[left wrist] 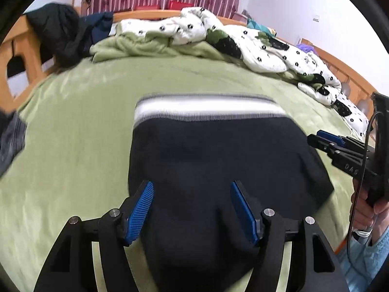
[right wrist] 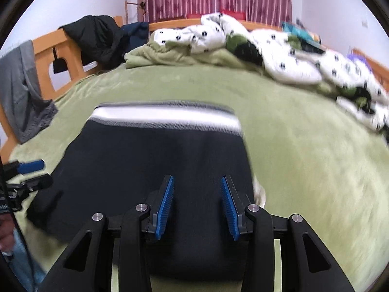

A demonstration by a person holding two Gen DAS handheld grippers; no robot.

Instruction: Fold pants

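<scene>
The dark navy pants [left wrist: 214,160] lie folded on the green bed cover, with a white and grey striped band [left wrist: 206,108] at the far edge. My left gripper [left wrist: 192,194] is open above the near part of the pants, holding nothing. In the right wrist view the pants [right wrist: 150,163] lie the same way, with the band [right wrist: 165,116] far from me. My right gripper [right wrist: 197,192] is open over the near right part of the pants and empty. The right gripper also shows at the right edge of the left wrist view [left wrist: 323,141].
The green bed cover [left wrist: 73,146] spreads all round. A white spotted quilt [left wrist: 262,46] is bunched at the back and right. Dark clothes [left wrist: 60,29] hang on the wooden bed frame [left wrist: 22,56] at the left. A grey garment [right wrist: 22,85] hangs at the left.
</scene>
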